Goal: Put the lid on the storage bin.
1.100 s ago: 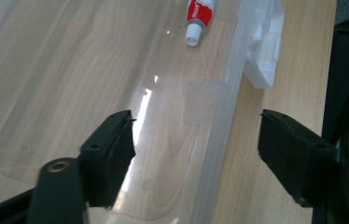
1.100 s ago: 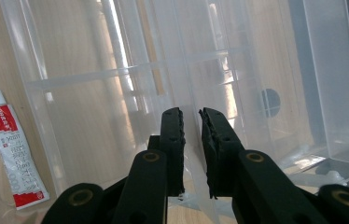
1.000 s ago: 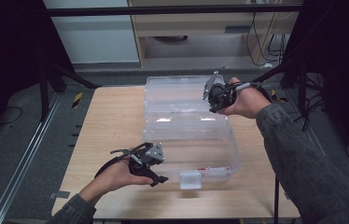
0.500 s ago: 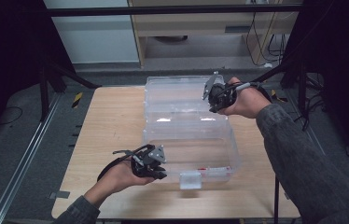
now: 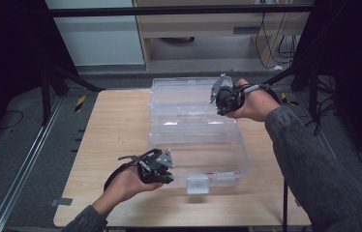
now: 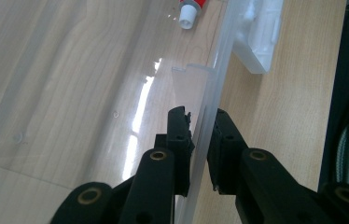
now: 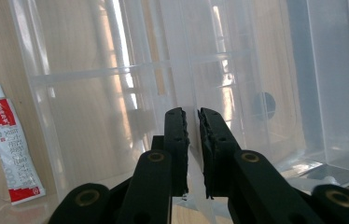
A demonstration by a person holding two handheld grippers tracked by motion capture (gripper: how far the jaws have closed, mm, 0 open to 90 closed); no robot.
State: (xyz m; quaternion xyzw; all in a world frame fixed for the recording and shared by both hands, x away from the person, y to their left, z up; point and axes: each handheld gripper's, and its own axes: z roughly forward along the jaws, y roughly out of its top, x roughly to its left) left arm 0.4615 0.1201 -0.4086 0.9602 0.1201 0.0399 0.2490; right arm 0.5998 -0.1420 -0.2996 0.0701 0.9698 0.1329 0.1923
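From the high view we see a clear box (image 5: 196,140) lying open on the counter (image 5: 116,125), its lid half toward the far edge. The left hand (image 5: 123,183) comes in from the bottom, forearm angled up and to the right, holding the left gripper (image 5: 157,166) against the near-left corner of the box. The right arm reaches in from the right, sleeve bent at the elbow, the right hand (image 5: 251,104) wrapped round the right gripper (image 5: 222,99) at the far-right part of the lid.

In the left gripper view, our jaws stand narrowly apart with the thin clear wall of the box between them; the left one is on or nearly on it, the right one just off it. Ahead of the jaws, inside the box, lies the white cap end of a tube (image 6: 190,11); a latch (image 6: 261,37) sits ahead and to the right, outside the wall.

In the right gripper view, the jaws are almost closed, a slim gap left, with a clear edge of the lid running between them; we cannot tell whether they pinch it. The red-and-white tube (image 7: 9,149) lies well to the left of the jaws, behind clear plastic.
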